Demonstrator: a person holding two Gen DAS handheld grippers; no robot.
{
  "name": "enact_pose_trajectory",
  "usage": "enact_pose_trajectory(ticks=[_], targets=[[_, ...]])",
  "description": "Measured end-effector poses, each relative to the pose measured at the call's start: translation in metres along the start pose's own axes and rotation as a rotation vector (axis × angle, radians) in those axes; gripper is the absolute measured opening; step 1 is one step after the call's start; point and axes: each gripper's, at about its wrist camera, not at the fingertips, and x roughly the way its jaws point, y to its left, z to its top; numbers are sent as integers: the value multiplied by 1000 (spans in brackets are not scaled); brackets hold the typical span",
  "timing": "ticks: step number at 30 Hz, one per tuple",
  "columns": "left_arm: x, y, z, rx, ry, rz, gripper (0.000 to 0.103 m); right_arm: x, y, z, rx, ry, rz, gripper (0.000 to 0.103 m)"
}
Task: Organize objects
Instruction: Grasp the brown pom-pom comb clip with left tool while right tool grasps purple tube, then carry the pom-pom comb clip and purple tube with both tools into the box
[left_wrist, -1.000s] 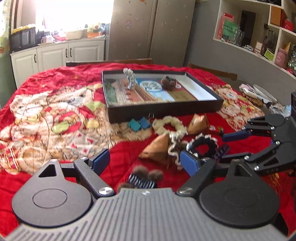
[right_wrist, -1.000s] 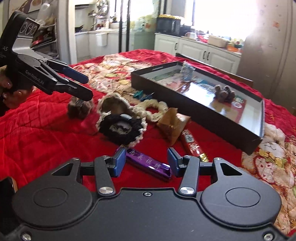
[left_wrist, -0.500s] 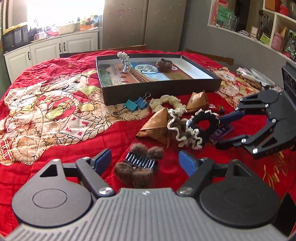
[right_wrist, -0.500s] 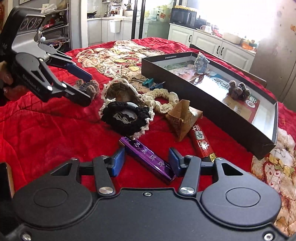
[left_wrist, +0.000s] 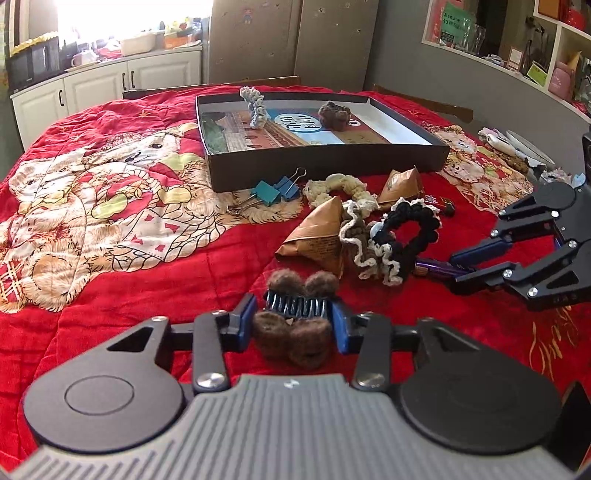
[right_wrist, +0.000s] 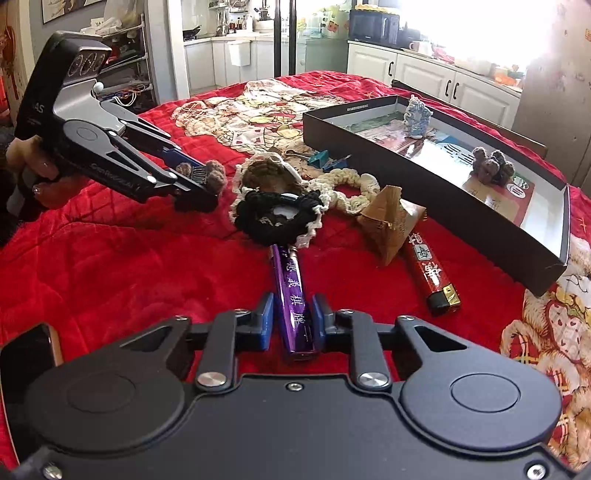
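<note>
The left gripper (left_wrist: 295, 325) has just been closing and now clasps the brown pom-pom hair clip (left_wrist: 295, 325) by its dark toothed middle, on the red blanket (left_wrist: 184, 288) toward its near edge; the right gripper (right_wrist: 291, 325) has also just been closing and pinches the purple lighter (right_wrist: 291, 291) at its near end, a little in from the near edge beside the red lighter (right_wrist: 430, 273). The clip looks light, its fuzzy balls soft and yielding, so the stiff comb section seems the sound place to hold. The lighter is a slim, glossy bar with pale characters, probably hard and slippery, best gripped across its flat sides. Its far tip lies under the black scrunchie (right_wrist: 277, 218), which may drag along. The black tray (left_wrist: 332, 170) sits toward the far edge.
</note>
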Motion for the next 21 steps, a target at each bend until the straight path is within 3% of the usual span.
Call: enact_pose_trajectory(ticks=[21], targets=[[-21,-11,6,16,-40,-14,42,-20,5,-3,87,-49,63,18]])
